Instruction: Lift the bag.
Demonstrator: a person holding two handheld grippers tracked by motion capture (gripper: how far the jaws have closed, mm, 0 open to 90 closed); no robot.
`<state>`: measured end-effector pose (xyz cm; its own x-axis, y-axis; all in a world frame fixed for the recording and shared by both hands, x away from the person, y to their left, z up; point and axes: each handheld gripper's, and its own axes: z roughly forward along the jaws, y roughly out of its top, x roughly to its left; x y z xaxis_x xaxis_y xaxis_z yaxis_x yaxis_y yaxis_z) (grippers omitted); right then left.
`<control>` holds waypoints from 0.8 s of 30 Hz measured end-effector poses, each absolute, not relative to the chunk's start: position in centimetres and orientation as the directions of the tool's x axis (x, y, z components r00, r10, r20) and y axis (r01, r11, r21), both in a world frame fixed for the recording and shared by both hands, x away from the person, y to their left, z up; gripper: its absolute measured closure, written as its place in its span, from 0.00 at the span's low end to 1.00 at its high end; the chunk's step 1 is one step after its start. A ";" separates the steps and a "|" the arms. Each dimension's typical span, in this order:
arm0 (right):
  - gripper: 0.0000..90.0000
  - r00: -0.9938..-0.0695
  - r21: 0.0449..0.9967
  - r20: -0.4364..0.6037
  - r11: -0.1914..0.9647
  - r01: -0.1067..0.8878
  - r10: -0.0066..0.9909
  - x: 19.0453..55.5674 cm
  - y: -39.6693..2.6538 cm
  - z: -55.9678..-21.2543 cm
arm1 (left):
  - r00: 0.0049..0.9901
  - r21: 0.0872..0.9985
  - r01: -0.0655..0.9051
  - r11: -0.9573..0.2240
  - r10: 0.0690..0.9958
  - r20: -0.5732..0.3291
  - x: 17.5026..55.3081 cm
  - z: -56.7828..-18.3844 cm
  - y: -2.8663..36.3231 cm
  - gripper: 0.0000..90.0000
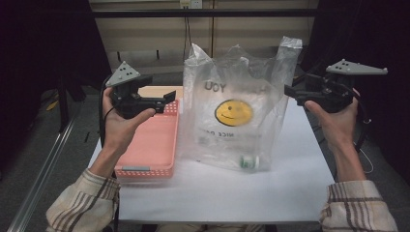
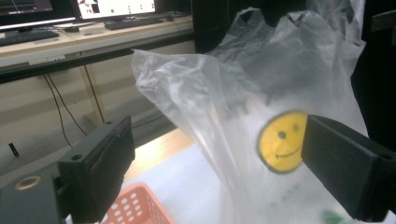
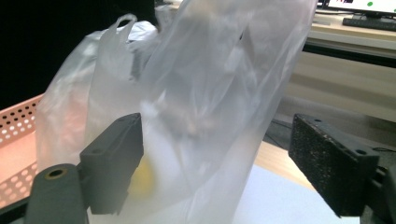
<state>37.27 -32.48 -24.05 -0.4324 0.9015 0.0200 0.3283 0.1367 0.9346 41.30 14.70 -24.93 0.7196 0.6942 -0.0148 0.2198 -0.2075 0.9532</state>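
Currently both released, left gripper [image 1: 170, 96] and right gripper [image 1: 288, 90] flank upright plastic bag [image 1: 232, 121]; a careless pinch could topple it.

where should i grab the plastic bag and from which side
Probably by the handle loops at the top. The plastic bag stands upright on the table, and its body is loose, crinkled film, but the loops stick up free at each top corner. Bring the left gripper in from the left and the right gripper from the right; both are open.
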 end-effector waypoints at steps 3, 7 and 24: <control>0.18 -0.429 0.932 0.016 0.142 0.333 0.903 36.8 -32.4 -24.7 | 0.721 0.951 0.224 -0.213 0.693 -0.014 41.0 -25.6 14.8 0.08; 0.17 -0.423 0.930 0.025 0.134 0.343 0.906 36.3 -32.2 -25.7 | 0.720 0.945 0.242 -0.219 0.693 -0.024 40.4 -26.5 15.1 0.07; 0.15 -0.437 0.904 0.052 0.144 0.403 0.898 32.4 -30.5 -31.4 | 0.735 0.920 0.300 -0.253 0.676 -0.054 37.2 -31.2 16.2 0.04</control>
